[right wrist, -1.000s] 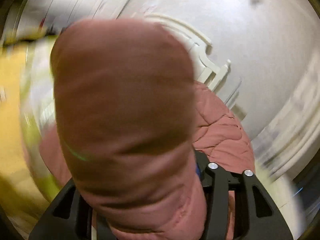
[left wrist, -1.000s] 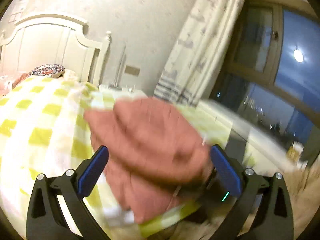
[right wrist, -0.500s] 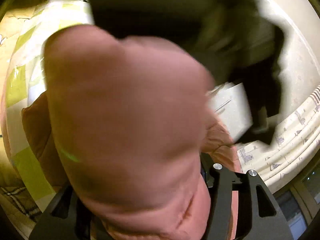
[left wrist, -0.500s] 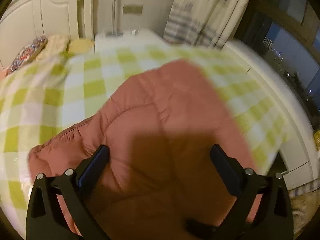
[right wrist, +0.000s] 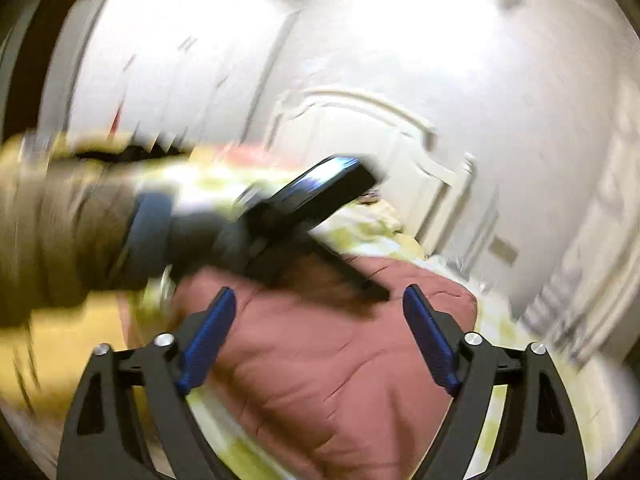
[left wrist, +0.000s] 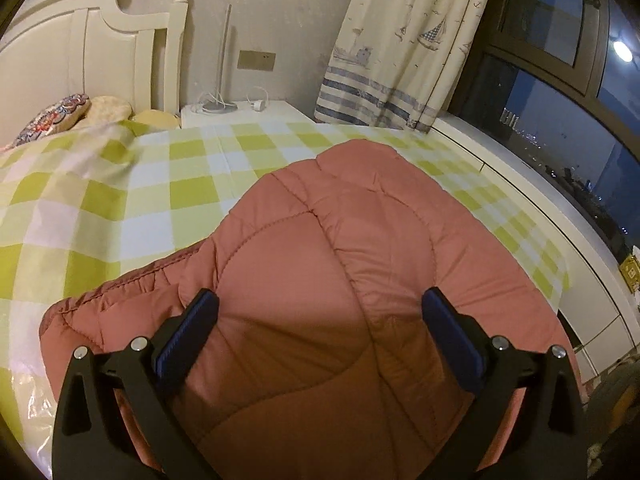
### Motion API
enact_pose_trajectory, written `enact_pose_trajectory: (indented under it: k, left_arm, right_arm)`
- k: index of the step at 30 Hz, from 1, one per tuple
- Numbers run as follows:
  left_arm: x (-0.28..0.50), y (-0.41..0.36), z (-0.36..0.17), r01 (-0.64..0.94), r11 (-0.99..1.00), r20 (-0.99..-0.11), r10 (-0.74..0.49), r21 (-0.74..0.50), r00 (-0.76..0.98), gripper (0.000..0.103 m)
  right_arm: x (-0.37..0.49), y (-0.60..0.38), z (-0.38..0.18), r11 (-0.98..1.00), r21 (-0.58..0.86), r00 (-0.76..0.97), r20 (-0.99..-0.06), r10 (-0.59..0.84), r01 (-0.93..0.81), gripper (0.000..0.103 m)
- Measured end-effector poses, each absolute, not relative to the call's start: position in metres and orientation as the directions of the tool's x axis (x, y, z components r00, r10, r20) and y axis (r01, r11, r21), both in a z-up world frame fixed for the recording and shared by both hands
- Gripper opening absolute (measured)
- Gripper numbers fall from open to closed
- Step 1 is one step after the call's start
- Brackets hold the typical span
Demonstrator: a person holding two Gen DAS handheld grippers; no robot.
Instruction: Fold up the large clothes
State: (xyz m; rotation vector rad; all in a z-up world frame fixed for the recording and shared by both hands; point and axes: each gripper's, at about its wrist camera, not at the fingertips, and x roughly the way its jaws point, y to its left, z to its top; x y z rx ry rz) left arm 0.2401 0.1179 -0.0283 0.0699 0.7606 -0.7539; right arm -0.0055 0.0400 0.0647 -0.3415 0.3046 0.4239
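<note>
A pink quilted jacket lies bunched on the bed, by the edge nearest the window side and well down from the headboard. The left gripper hangs over it with fingers spread wide, holding nothing. The right gripper, in a blurred view, also has its fingers wide apart and empty above the jacket.

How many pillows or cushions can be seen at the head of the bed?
3: a patterned cushion at the far left, a pale pillow beside it, and a yellow pillow next to the headboard post. The checked cover may hide others.
</note>
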Motion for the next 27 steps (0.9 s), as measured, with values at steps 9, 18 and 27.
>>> enact_pose_trajectory:
  k: [9,18,27]
  left_arm:
    - [0.235,0.108,0.01,0.513,0.859,-0.771,-0.332,-0.008,0.544,0.101]
    - [0.22,0.105,0.01,0.37,0.926,-0.709,-0.308,-0.072,0.634,0.101]
    - [0.222,0.131,-0.029,0.395,0.908,-0.618,-0.393,-0.142,0.681,0.101]
  right_arm:
    - [0.055,0.061,-0.017,0.828,-0.381,0.828,-0.535,0.165,-0.411,0.074]
    - [0.041,0.073,-0.013,0.833,-0.366,0.827,-0.533,0.179,-0.415,0.074]
    - [0.044,0.007,0.033,0.847,-0.2,0.813,-0.452,0.366,-0.492,0.061]
